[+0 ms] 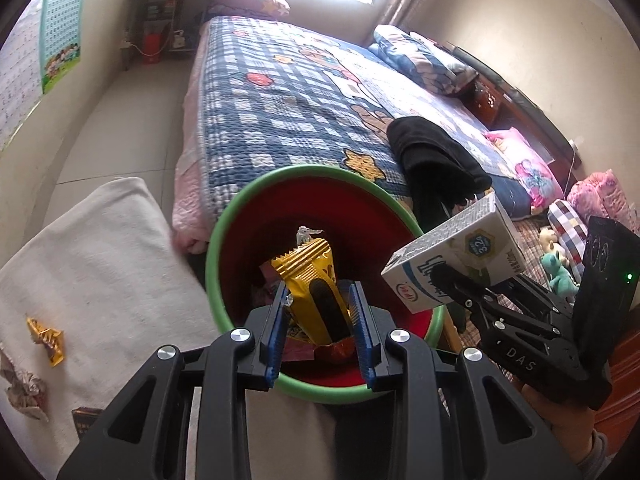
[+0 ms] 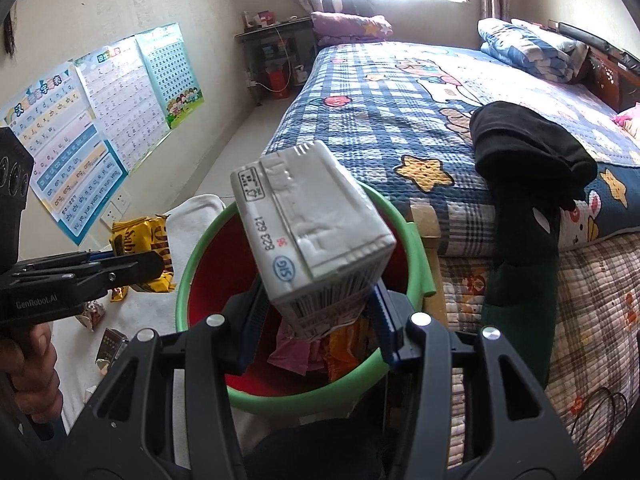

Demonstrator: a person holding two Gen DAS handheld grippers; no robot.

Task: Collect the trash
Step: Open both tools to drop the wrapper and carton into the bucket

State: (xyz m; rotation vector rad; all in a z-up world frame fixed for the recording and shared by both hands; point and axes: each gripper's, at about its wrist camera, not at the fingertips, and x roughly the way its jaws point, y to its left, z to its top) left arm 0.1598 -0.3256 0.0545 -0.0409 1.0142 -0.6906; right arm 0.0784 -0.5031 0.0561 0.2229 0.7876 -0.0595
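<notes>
The bin (image 1: 216, 256) stands against the bed (image 1: 280, 92), with a towel (image 1: 100, 264) on the floor to its left. Over the bin, the left claw (image 1: 318, 300) holds a wrapper (image 1: 308, 276), and the right claw (image 2: 316, 312) holds a carton (image 2: 308, 224). More wrappers (image 1: 46, 340) lie on the towel.

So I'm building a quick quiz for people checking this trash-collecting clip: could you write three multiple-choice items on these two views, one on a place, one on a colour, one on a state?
1. Where is the yellow wrapper held by the left gripper?
A. Flat on the bed
B. Above the open bin
C. Under the black garment

2. What colour is the rim of the bin?
A. Green
B. Blue
C. White

3. What is the state of the right gripper?
A. Open and empty
B. Shut on the milk carton
C. Resting on the white cloth

Answers:
1 B, the left wrist view shows the wrapper between the pads with the bin's red inside right behind it.
2 A, both views show a green rim around a red inside.
3 B, the right wrist view shows the milk carton clamped between the blue pads over the bin.
</notes>
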